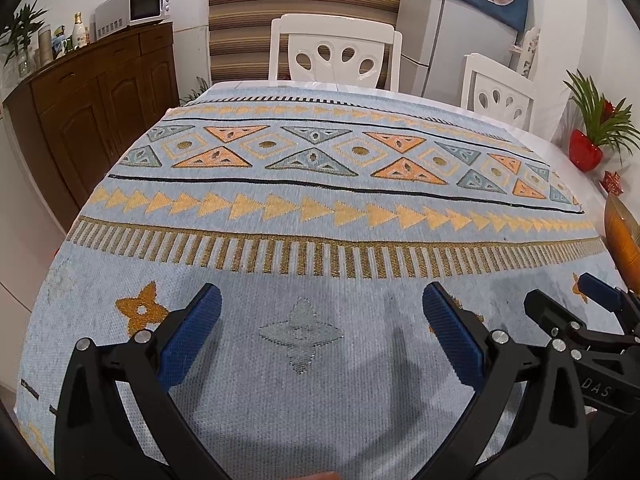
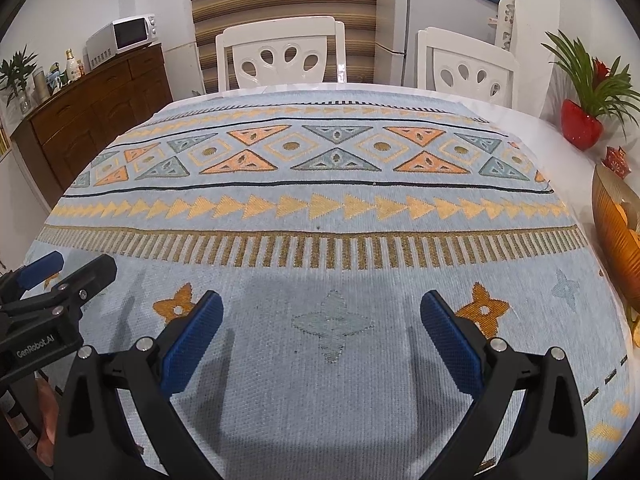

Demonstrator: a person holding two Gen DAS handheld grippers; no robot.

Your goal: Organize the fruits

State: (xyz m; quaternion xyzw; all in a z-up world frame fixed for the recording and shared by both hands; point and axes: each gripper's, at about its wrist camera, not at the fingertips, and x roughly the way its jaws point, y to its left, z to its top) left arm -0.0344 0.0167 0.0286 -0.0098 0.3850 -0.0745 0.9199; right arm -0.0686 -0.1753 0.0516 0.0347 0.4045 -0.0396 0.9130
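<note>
Fruit bowl (image 2: 618, 236) cut off, both grippers agape

Coarse woven cloth tablecloth (image 1: 320, 216), glossy white chairs (image 2: 280, 56), ribbed amber bowl (image 2: 616, 232).

Amber ribbed bowl (image 2: 618, 236) at table's right edge: cut by frame edge in both views, only left wall in sight. Orange-yellow contents (image 2: 634, 236) inside: partly hidden by wall, kind of fruit cannot tell. Yellow-green bit (image 2: 636, 330) by bowl's near side, cropped (peel or fruit, unclear). Bottles and jars (image 1: 60, 40) on sideboard's left end: too small to read. Right gripper (image 1: 560, 300) in left view: cut off at frame's right edge.
</note>
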